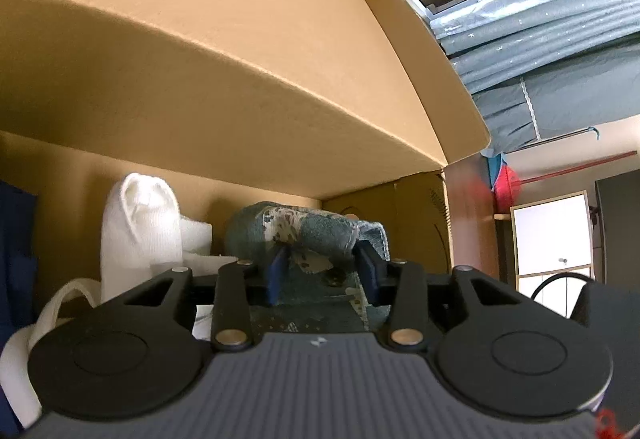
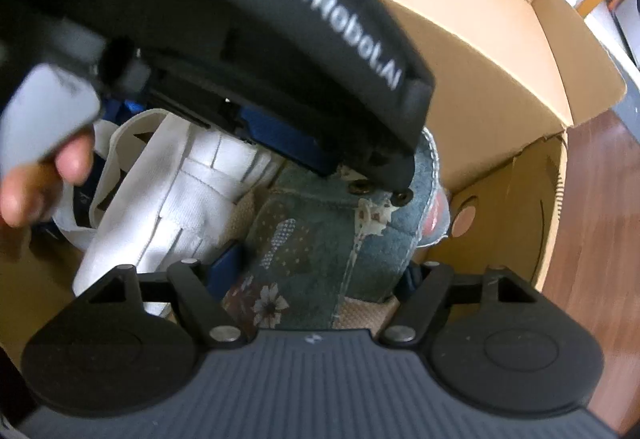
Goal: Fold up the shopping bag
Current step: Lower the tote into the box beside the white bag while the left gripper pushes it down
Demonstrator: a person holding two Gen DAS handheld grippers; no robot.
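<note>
Both claws, left (image 1: pixel 322 271) and right (image 2: pixel 316 271), clamp rolled teal floral shopping bag (image 2: pixel 320 239) inside cardboard box (image 1: pixel 240 99); long axis runs away from right camera

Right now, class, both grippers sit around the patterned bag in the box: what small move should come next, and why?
Probably lift together. The left gripper and right gripper each straddle the teal patterned bag, which lies inside the cardboard box beside a white bag, leaving no flat room for folding.
</note>
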